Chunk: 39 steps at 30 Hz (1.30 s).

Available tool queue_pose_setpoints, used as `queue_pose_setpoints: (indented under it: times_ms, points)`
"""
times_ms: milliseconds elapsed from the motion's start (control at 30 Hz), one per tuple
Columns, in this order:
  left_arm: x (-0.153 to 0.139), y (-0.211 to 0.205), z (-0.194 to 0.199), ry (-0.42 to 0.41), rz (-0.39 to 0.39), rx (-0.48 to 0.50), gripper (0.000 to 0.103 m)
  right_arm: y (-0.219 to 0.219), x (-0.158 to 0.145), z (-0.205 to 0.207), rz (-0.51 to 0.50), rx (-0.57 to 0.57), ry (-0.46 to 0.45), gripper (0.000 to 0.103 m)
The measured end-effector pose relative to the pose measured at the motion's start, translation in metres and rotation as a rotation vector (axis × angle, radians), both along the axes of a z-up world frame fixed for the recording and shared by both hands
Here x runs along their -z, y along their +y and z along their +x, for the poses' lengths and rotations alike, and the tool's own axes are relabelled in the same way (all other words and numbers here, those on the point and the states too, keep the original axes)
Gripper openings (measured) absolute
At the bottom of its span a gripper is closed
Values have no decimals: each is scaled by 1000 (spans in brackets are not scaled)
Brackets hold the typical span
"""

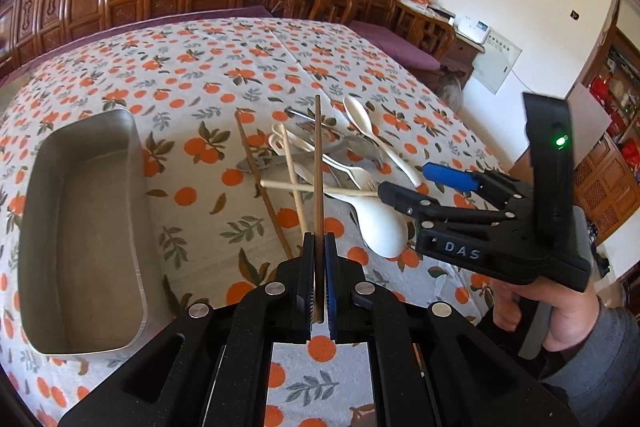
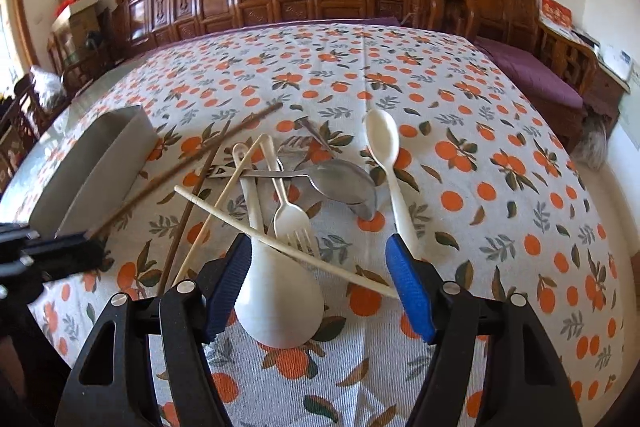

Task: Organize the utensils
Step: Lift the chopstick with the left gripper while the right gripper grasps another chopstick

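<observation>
My left gripper (image 1: 319, 241) is shut on one end of a brown chopstick (image 1: 318, 163), which juts forward above the table. A pile of utensils lies on the orange-print cloth: a second brown chopstick (image 2: 188, 211), two cream chopsticks (image 2: 288, 247), a white fork (image 2: 294, 219), a white paddle spoon (image 2: 276, 303), a white spoon (image 2: 384, 139) and a metal spoon (image 2: 340, 183). My right gripper (image 2: 317, 245) stands open over the near end of the pile, its fingers either side of the paddle spoon and a cream chopstick, touching neither. An empty metal tray (image 1: 92, 247) sits left of the pile.
The table (image 2: 500, 187) runs back to a carved wooden bench along the wall. A purple-cushioned seat (image 2: 532, 75) stands at the right. A hand in a grey sleeve (image 1: 576, 323) holds the right gripper's handle.
</observation>
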<state>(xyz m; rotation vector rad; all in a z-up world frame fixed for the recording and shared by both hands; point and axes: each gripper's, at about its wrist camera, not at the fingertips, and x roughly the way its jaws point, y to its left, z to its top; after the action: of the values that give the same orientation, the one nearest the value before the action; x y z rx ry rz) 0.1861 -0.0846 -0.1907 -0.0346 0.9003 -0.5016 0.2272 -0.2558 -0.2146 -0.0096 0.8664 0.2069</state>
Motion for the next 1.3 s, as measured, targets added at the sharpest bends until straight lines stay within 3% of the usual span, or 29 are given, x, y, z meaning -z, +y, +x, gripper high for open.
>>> queue_pose_setpoints:
  times_ms: [233, 367, 500, 667, 1067, 1300]
  points:
    - [-8, 12, -1, -20, -3, -18, 4, 27, 0, 14, -7, -139, 15, 62]
    - [-11, 18, -1, -30, -9, -28, 4, 47, 2, 21, -41, -224, 22, 52]
    - [-12, 22, -1, -34, -12, -32, 4, 54, 7, 31, -63, -267, 38, 41]
    - [-13, 24, -1, -35, -15, -33, 4, 58, 14, 39, -74, -313, 60, 38]
    - [-21, 28, -4, -54, -21, -46, 4, 49, 16, 39, -73, -317, 55, 6]
    - [-24, 37, -6, -61, -14, -74, 4, 34, 3, 37, -34, -281, 8, 6]
